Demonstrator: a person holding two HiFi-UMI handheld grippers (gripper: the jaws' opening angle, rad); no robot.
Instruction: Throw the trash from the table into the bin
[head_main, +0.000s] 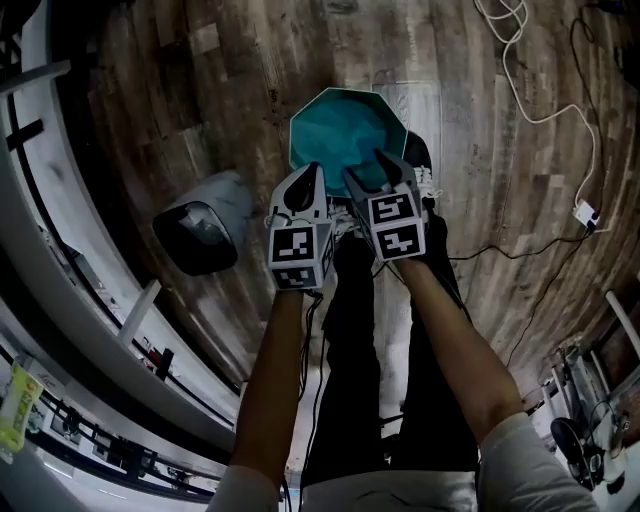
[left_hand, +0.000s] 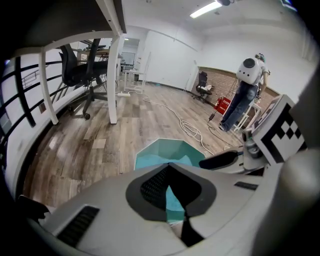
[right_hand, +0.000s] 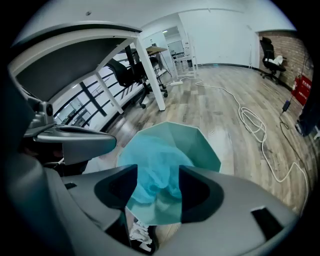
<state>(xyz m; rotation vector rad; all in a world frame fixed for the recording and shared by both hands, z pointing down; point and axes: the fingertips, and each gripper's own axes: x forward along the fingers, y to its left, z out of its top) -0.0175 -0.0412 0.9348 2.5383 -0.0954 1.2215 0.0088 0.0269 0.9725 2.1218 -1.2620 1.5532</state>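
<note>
Seen from the head, left gripper (head_main: 313, 172) and right gripper (head_main: 393, 165) hang over one teal-lined bin (head_main: 345, 130); a second, dark-lined bin (head_main: 198, 238) stands nearby.

Left gripper view: jaws tip to tip, empty.

Right gripper view: jaws well apart, gripping nothing, teal liner straight below; no trash made out. Best stay centred so anything let go lands inside.

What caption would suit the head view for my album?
Left tool and right tool poised over the teal bin on a wooden floor.
</note>
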